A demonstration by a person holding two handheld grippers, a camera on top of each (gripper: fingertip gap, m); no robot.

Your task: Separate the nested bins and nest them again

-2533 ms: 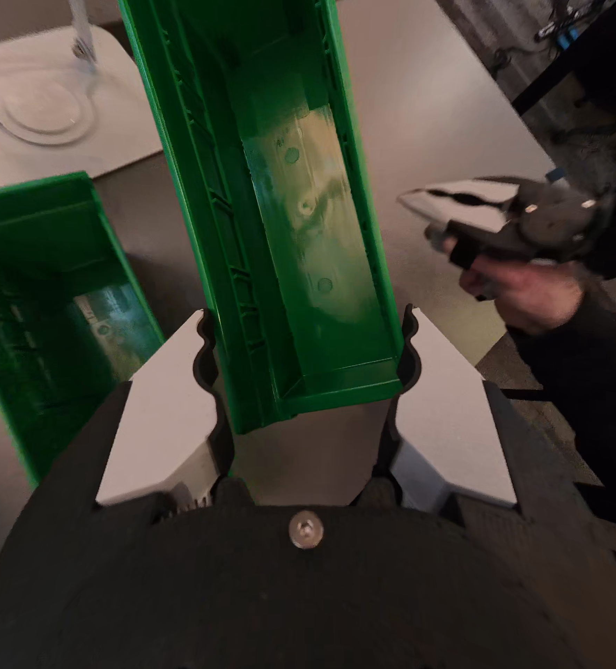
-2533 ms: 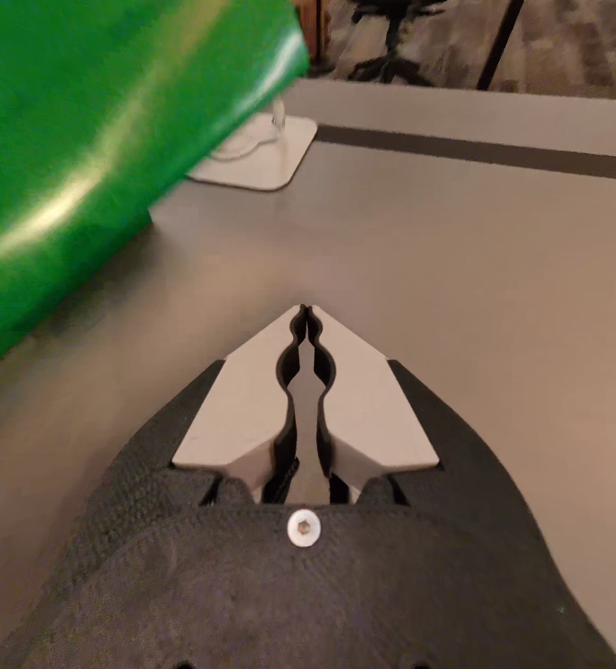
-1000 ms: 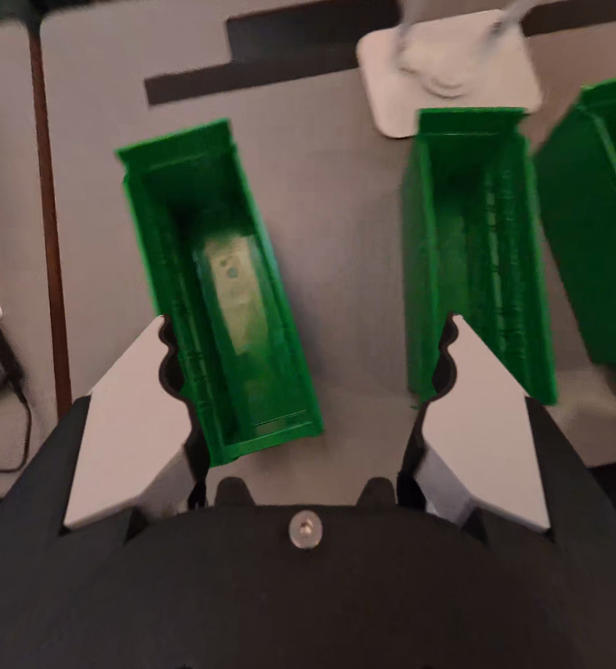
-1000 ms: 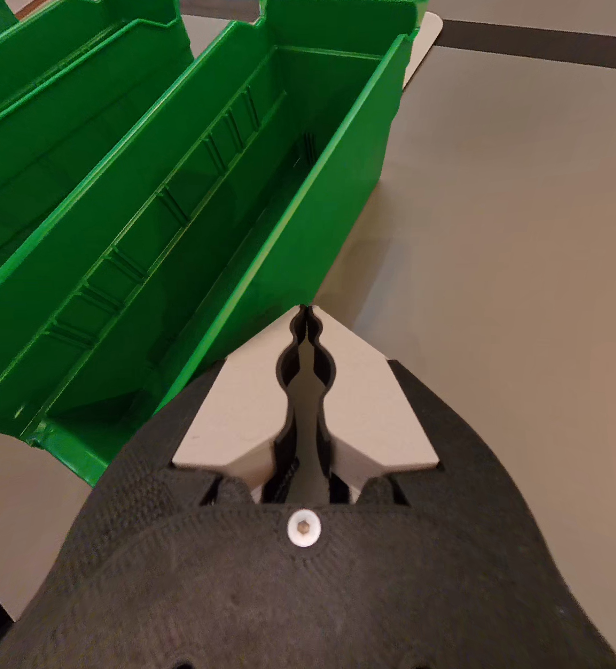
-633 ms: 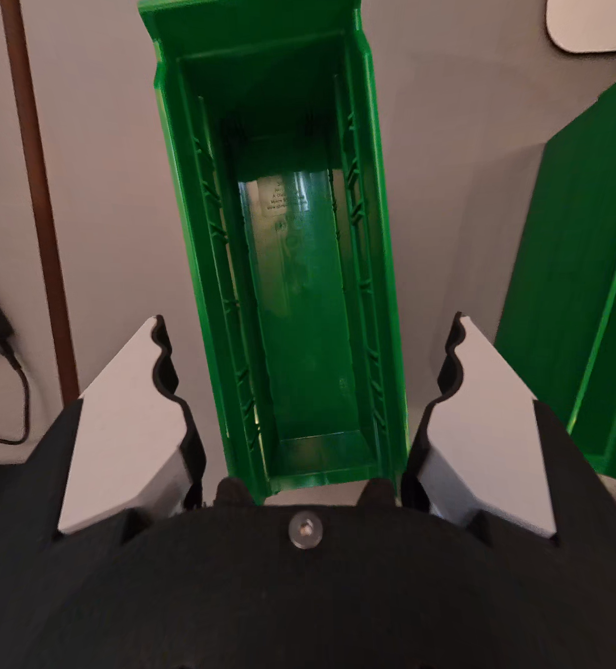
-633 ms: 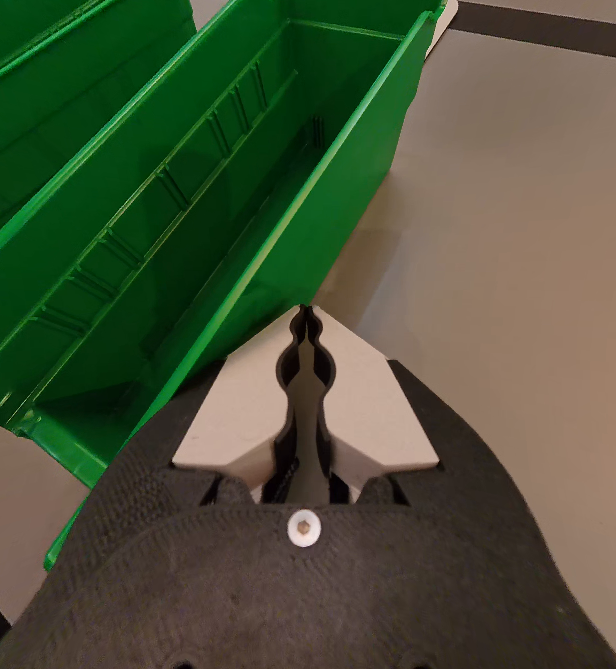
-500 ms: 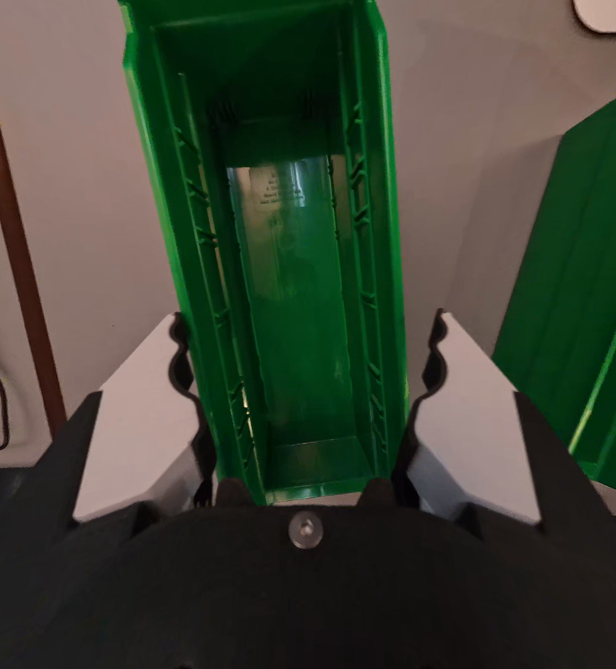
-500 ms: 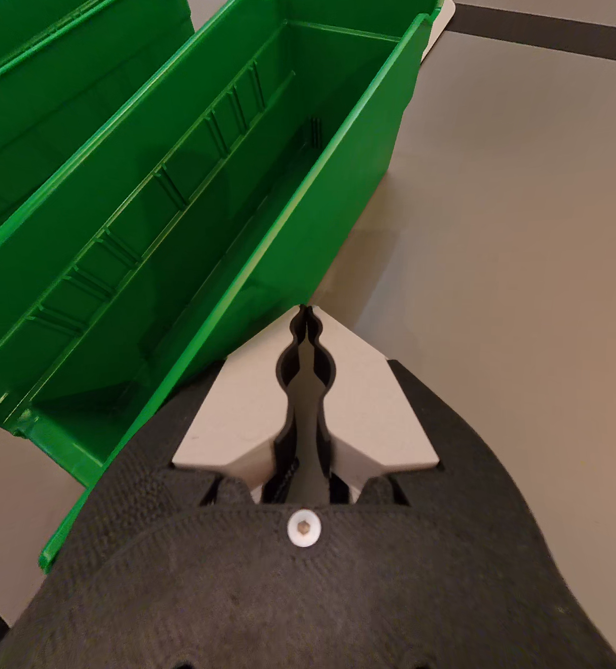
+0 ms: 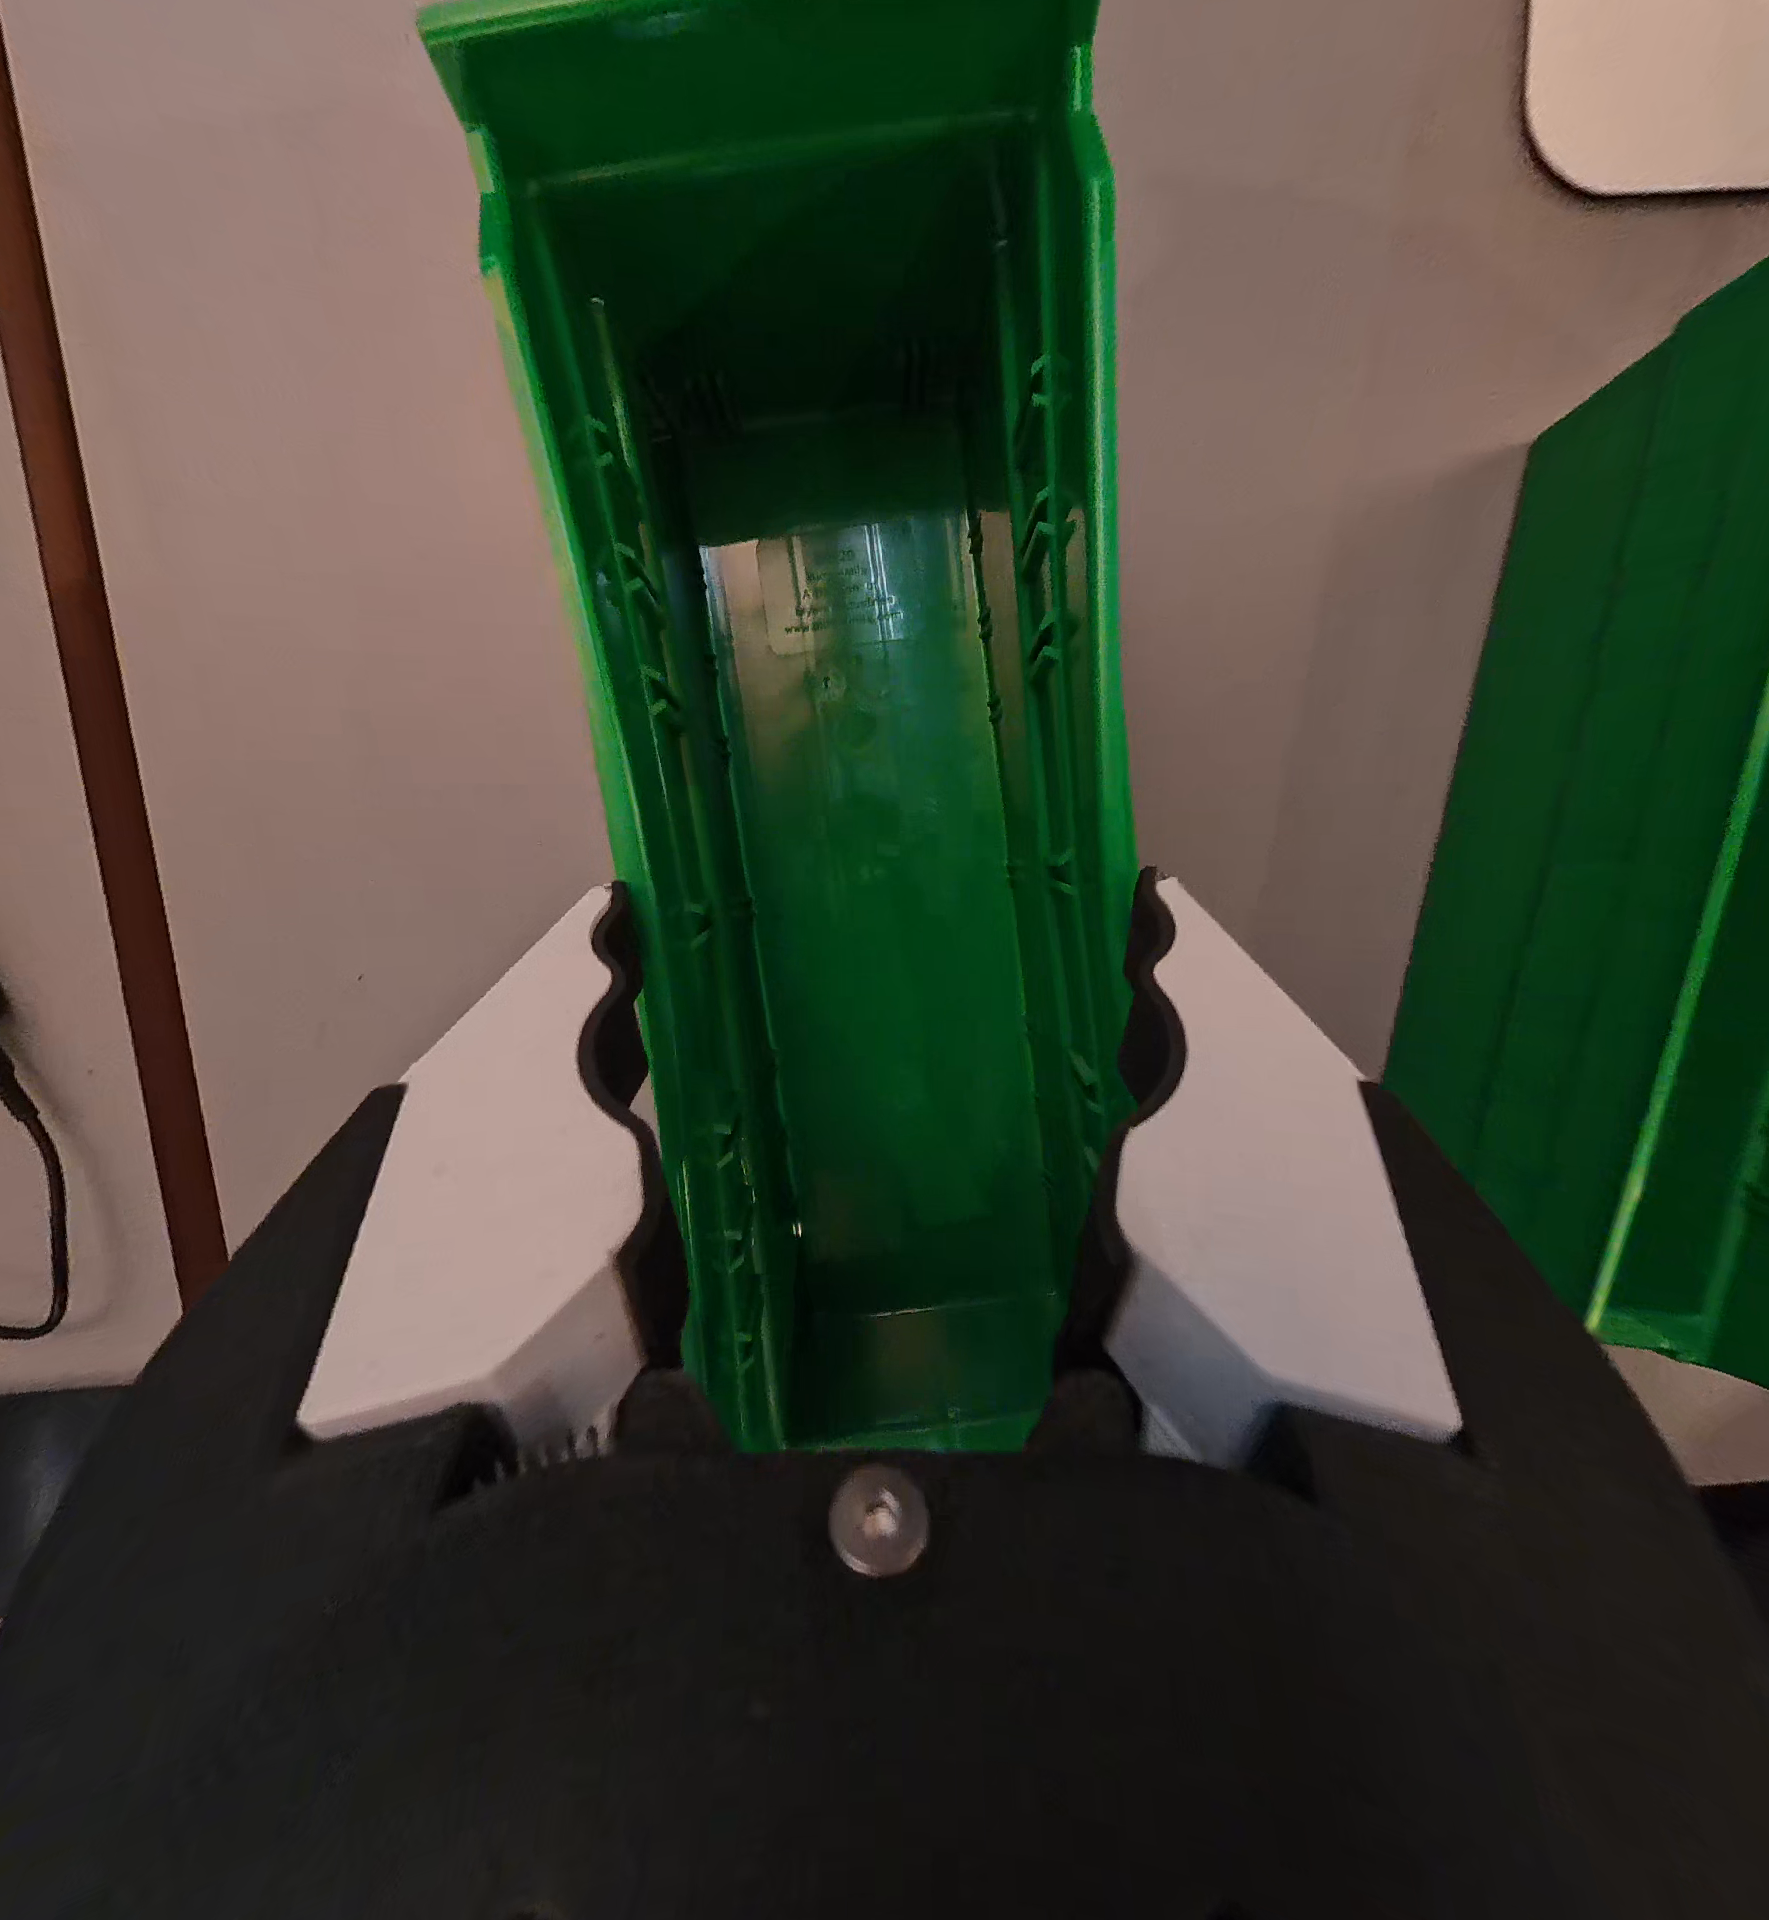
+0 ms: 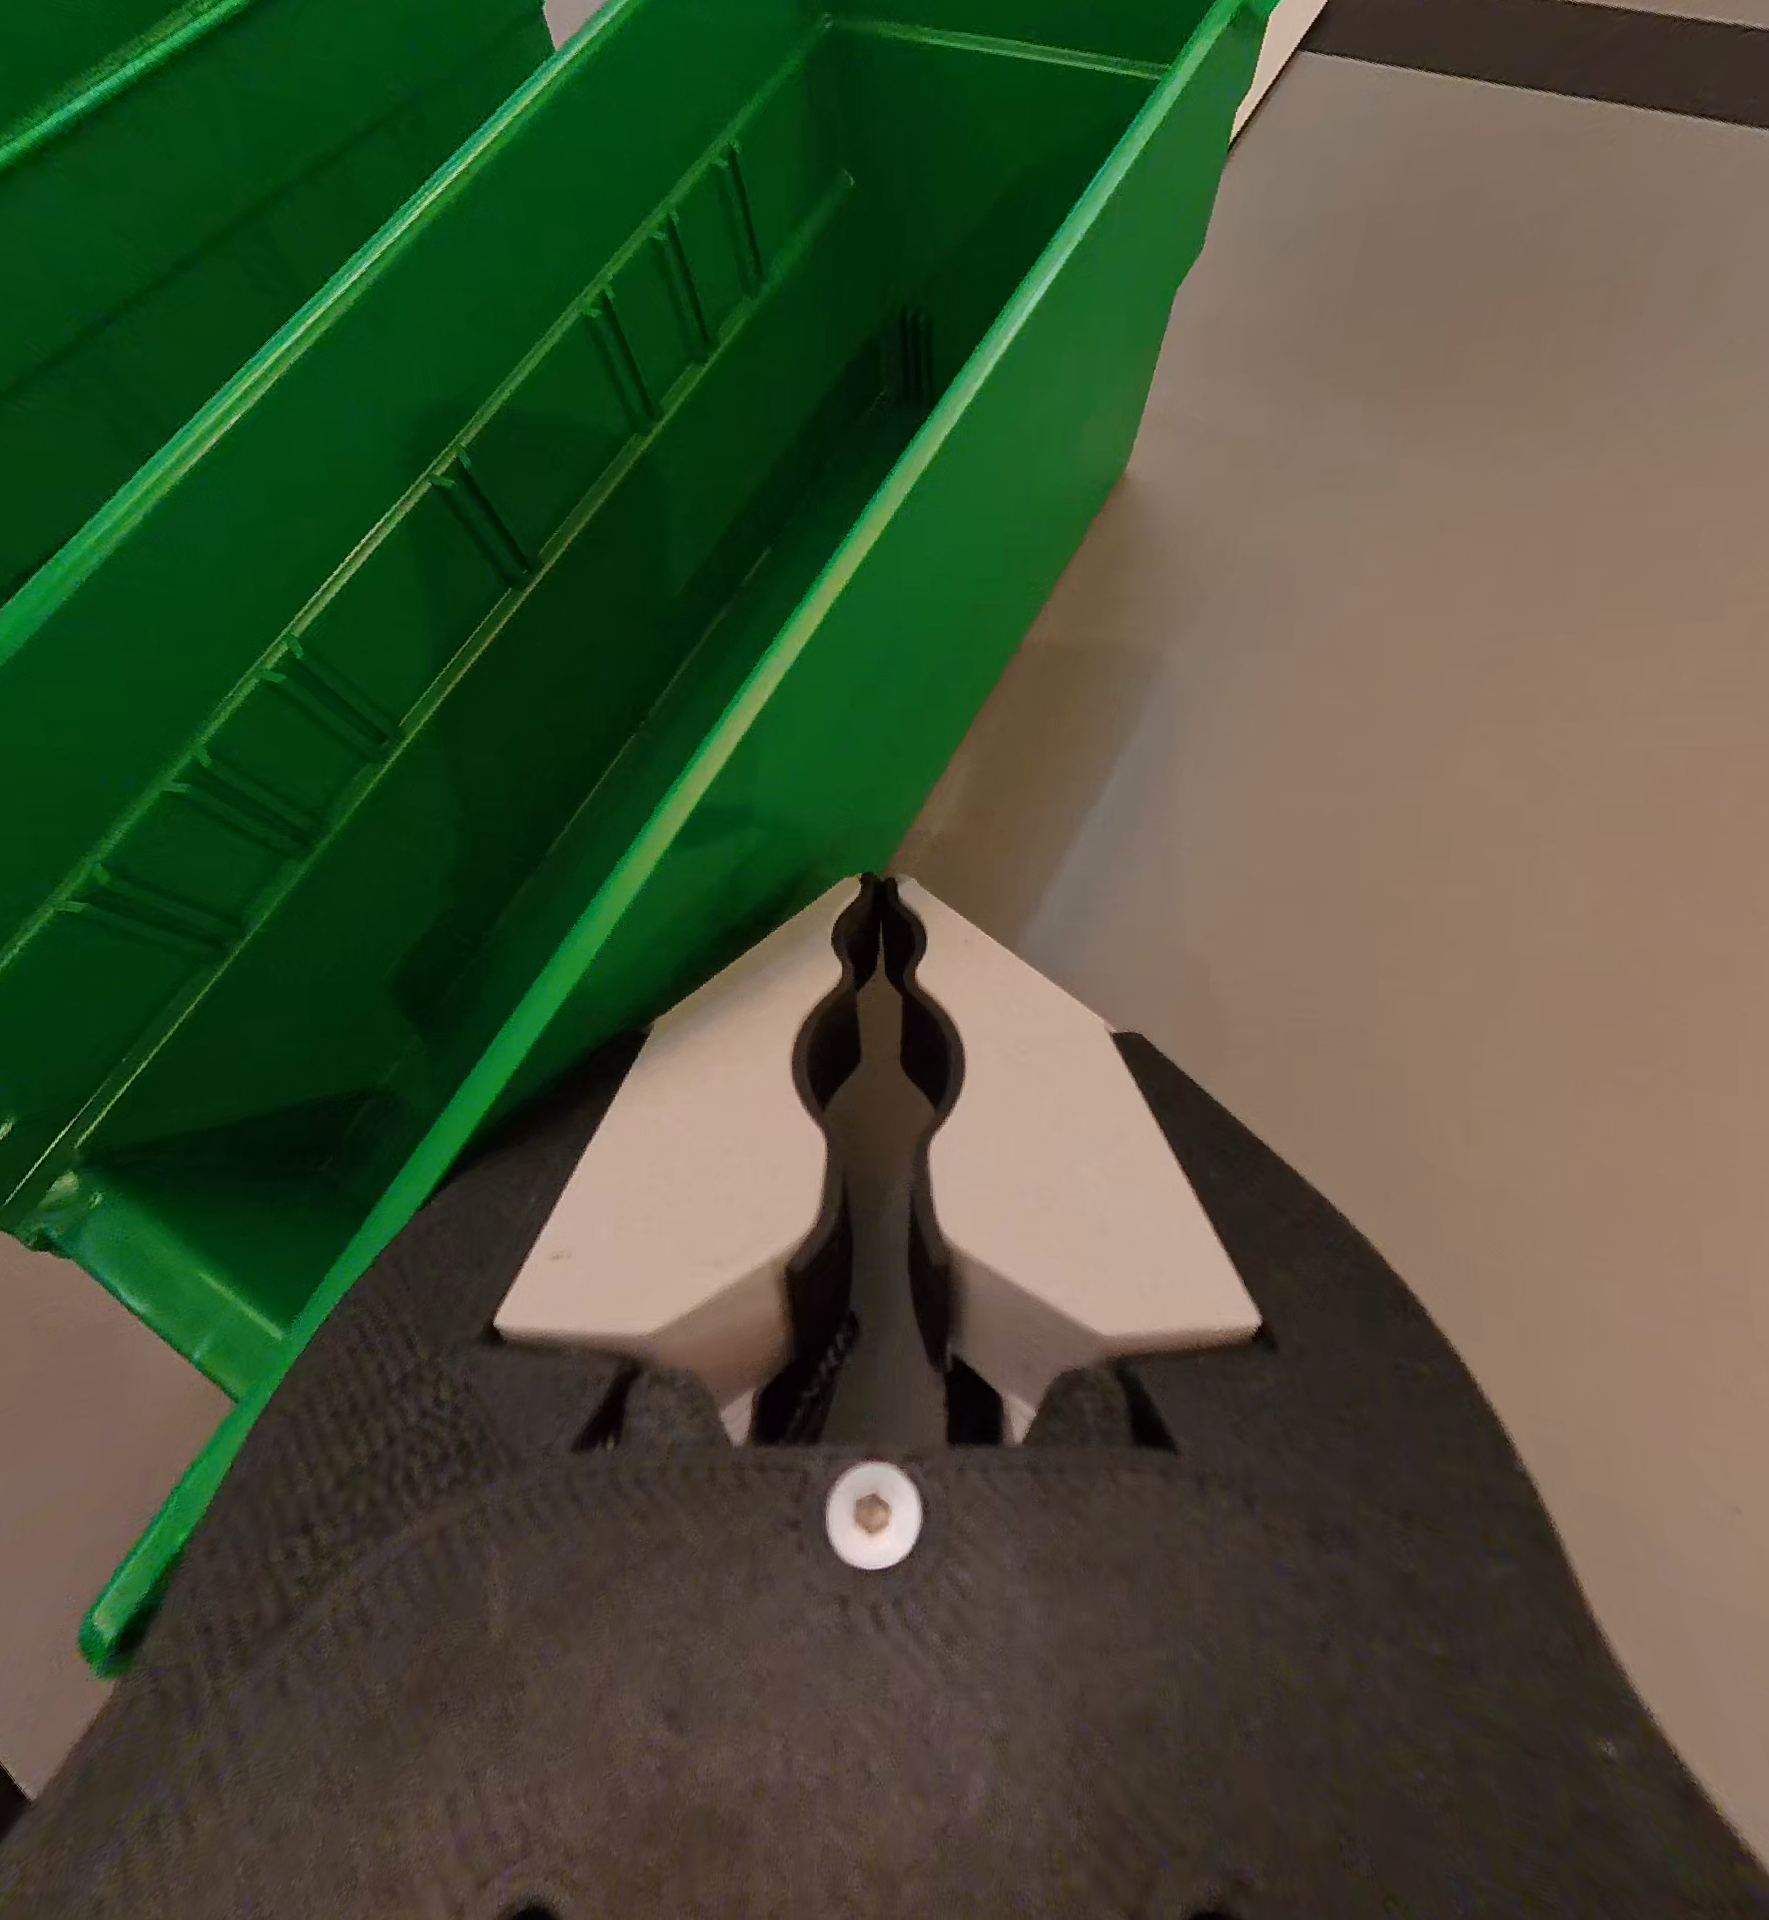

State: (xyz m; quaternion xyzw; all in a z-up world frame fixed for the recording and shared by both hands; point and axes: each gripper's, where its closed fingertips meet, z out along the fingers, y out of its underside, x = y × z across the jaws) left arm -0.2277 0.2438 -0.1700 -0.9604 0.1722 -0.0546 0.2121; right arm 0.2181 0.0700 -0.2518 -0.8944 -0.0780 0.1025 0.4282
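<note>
In the left wrist view a long narrow green bin (image 9: 807,260) runs straight away from me, with a clear label on its floor. My left gripper (image 9: 885,888) straddles its near end, and both fingers press on the outer side walls, so it is shut on the bin. A second green bin (image 9: 1638,831) stands to the right. In the right wrist view my right gripper (image 10: 880,883) is shut and empty, its tips beside the right outer wall of an open green bin (image 10: 547,623). Another green bin (image 10: 132,260) lies to the left of that one.
The bins rest on a grey table (image 10: 1482,727). A white base plate (image 9: 1690,104) sits at the far right. A brown strip (image 9: 59,623) runs along the table's left side, with a black cable (image 9: 28,1195) beyond it. A dark stripe (image 10: 1586,52) crosses the far table.
My left gripper moved forward onto the left bin, lined up with it, and closed its fingers against the side walls. The right gripper stayed shut and shifted only slightly beside its bin.
</note>
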